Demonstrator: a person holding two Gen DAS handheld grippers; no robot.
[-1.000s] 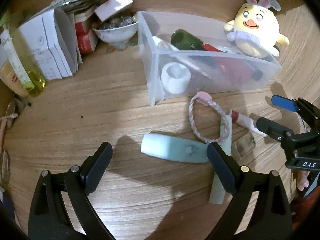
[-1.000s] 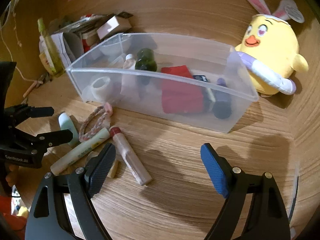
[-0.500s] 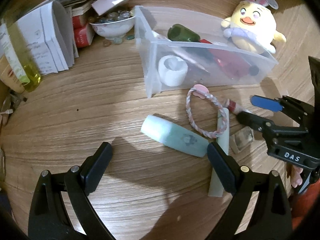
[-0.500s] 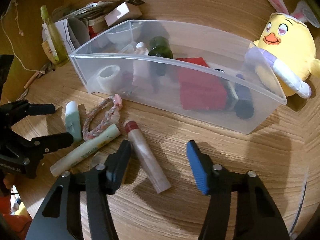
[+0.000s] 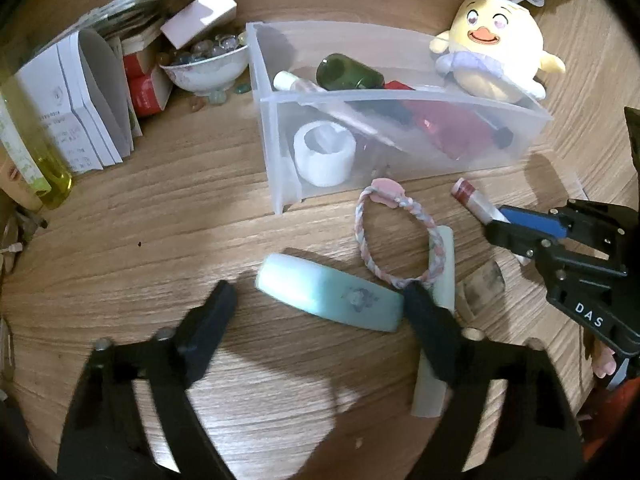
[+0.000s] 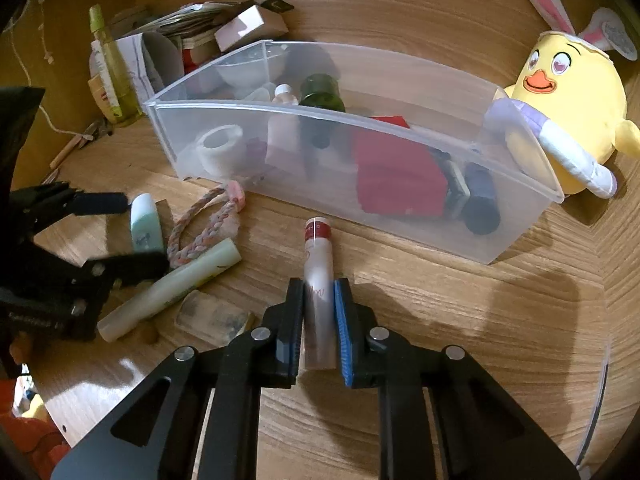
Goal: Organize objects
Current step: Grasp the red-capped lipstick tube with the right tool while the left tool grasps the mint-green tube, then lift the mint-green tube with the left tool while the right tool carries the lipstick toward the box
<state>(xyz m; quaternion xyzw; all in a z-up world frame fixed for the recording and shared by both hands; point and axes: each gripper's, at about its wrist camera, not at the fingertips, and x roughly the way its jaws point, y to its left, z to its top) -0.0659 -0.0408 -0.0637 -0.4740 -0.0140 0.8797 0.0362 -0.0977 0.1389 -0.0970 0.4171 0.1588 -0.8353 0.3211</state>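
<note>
My right gripper (image 6: 318,292) is shut on a pale tube with a red cap (image 6: 318,256) that lies on the wooden table in front of the clear plastic bin (image 6: 320,112). In the left wrist view my left gripper (image 5: 320,312) straddles a mint-green tube (image 5: 328,292). Its jaws are closing: the right finger (image 5: 428,320) is at the tube's end, and the left finger (image 5: 216,316) is still apart from it. A braided ring (image 5: 364,240) lies across a long pale green tube (image 5: 434,360). The bin holds a white tape roll (image 5: 324,152), a green bottle (image 5: 348,76) and red items.
A yellow plush chick (image 6: 568,112) leans on the bin's far right end. A bowl of glass beads (image 5: 204,68), paper boxes (image 5: 80,100) and a yellow bottle (image 5: 48,160) crowd the back left. A small clear packet (image 6: 212,316) lies beside the long tube.
My right gripper's jaws have shut on the red-capped tube, which now points away from me between them. My left gripper's jaws have narrowed around the mint-green tube.
</note>
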